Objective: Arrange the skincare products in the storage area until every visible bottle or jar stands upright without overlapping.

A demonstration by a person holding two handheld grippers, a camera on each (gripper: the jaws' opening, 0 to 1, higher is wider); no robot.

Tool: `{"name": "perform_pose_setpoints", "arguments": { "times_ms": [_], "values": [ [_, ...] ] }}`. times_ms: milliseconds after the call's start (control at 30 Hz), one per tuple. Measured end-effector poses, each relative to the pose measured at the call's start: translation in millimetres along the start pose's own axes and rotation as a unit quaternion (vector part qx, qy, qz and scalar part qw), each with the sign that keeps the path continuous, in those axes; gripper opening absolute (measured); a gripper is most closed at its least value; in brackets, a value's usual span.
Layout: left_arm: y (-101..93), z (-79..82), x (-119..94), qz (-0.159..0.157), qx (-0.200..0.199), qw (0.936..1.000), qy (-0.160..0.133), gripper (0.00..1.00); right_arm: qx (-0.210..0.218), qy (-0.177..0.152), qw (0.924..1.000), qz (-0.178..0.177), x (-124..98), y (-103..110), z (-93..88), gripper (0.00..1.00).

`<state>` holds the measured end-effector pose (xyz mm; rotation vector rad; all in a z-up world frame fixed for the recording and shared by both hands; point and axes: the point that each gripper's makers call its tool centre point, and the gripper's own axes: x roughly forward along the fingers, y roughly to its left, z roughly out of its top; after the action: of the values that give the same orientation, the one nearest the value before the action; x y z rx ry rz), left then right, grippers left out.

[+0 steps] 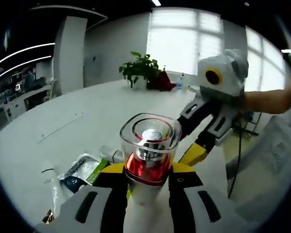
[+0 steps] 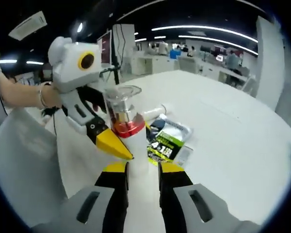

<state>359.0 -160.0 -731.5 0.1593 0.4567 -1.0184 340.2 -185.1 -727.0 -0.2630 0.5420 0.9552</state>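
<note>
I had the bottle point(image 1: 148, 160) between both grippers, held up above the table point(image 1: 63, 121). My left gripper point(image 1: 146, 187) was closed on its white body just under the red collar, and my right gripper point(image 2: 143, 177) was closed on that same white body, as its own view showed. The clear cap point(image 2: 121, 99) pointed up, so the bottle was upright but not yet set down.

By my judgement the work was barely begun. A tube point(image 1: 51, 182) and a sachet point(image 1: 82, 170) lay flat on the table below the bottle, with another tube point(image 2: 153, 112) on its side near them. Nothing stood on its own yet, and I could not make out a storage area.

The left gripper view gave the plant point(image 1: 143, 68) at the far edge and the windows behind it. The right gripper view gave the sachet's green label point(image 2: 165, 143) more plainly, and the rows of desks across the room.
</note>
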Motion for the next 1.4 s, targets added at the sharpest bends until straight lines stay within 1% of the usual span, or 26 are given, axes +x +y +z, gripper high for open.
{"name": "perform_pose_setpoints", "arguments": {
  "times_ms": [33, 100, 133, 167, 200, 233, 267, 400, 567, 667, 767, 833, 1000, 1100, 1133, 1333, 1367, 1400],
  "values": [
    [-0.1, -0.2, -0.5, -0.001, -0.001, 1.0000, 0.000, 0.26, 0.004, -0.005, 1.0000, -0.001, -0.8, 0.2, 2.4, 0.25],
    [-0.6, -0.5, -0.9, 0.000, -0.001, 1.0000, -0.002, 0.26, -0.005, -0.013, 0.9999, 0.001, -5.3, 4.1, 8.8, 0.25],
    [-1.8, -0.7, -0.9, 0.000, 0.000, 1.0000, -0.003, 0.26, -0.002, -0.024, 0.9997, 0.001, -6.9, 5.8, 15.1, 0.26],
    [-1.8, -0.8, -0.9, 0.000, 0.001, 1.0000, -0.003, 0.26, 0.008, -0.041, 0.9991, 0.003, -7.5, 8.1, 22.0, 0.26],
    [-2.1, -0.8, -0.7, 0.000, 0.002, 1.0000, -0.003, 0.26, 0.021, -0.055, 0.9981, 0.019, -8.0, 17.8, 29.6, 0.27],
    [-3.3, -1.0, -0.8, 0.000, 0.005, 1.0000, -0.002, 0.26, 0.027, -0.059, 0.9977, 0.021, -8.3, 20.3, 33.0, 0.29],
    [-3.3, -1.0, -0.6, 0.001, 0.006, 1.0000, -0.002, 0.26, 0.022, -0.070, 0.9972, 0.015, -8.5, 20.4, 39.7, 0.31],
    [-5.2, -0.8, -0.4, 0.003, 0.006, 1.0000, -0.003, 0.26, 0.011, -0.096, 0.9953, 0.006, -4.7, 22.6, 57.1, 0.37],
    [-5.4, -0.7, -1.0, 0.004, 0.006, 1.0000, -0.004, 0.26, 0.007, -0.101, 0.9948, -0.007, 6.1, 19.3, 64.0, 0.39],
    [-4.7, -1.0, -1.3, 0.005, 0.005, 1.0000, -0.005, 0.26, 0.011, -0.105, 0.9944, -0.005, 12.1, 21.3, 65.8, 0.40],
    [-3.6, -1.0, -1.6, 0.005, 0.004, 1.0000, -0.007, 0.26, 0.009, -0.102, 0.9948, -0.003, 18.9, 23.3, 65.9, 0.40],
    [-3.1, -0.8, -1.4, 0.005, 0.004, 1.0000, -0.007, 0.26, 0.003, -0.099, 0.9951, -0.004, 20.3, 24.4, 66.0, 0.39],
    [-3.0, -0.1, -0.7, 0.003, 0.007, 0.9999, -0.010, 0.26, -0.007, -0.105, 0.9943, -0.011, 23.2, 20.8, 71.9, 0.36],
    [-2.9, -0.2, -1.3, 0.003, 0.010, 0.9999, -0.011, 0.27, -0.026, -0.101, 0.9944, -0.011, 24.6, 22.9, 72.2, 0.32],
    [-2.8, -0.4, -1.6, 0.003, 0.010, 0.9999, -0.011, 0.27, -0.038, -0.100, 0.9942, -0.013, 24.7, 22.1, 72.2, 0.32],
    [-4.1, 0.8, -3.8, -0.002, 0.021, 0.9995, -0.024, 0.28, -0.044, -0.102, 0.9937, -0.013, 25.6, 24.8, 73.1, 0.31],
    [-4.4, 0.9, -4.0, -0.005, 0.018, 0.9994, -0.029, 0.29, -0.046, -0.101, 0.9937, -0.015, 25.3, 24.5, 73.2, 0.31],
    [-4.5, 0.0, -4.3, -0.007, 0.015, 0.9995, -0.029, 0.32, -0.049, -0.101, 0.9935, -0.016, 25.2, 23.7, 73.3, 0.31]
  ]
}}
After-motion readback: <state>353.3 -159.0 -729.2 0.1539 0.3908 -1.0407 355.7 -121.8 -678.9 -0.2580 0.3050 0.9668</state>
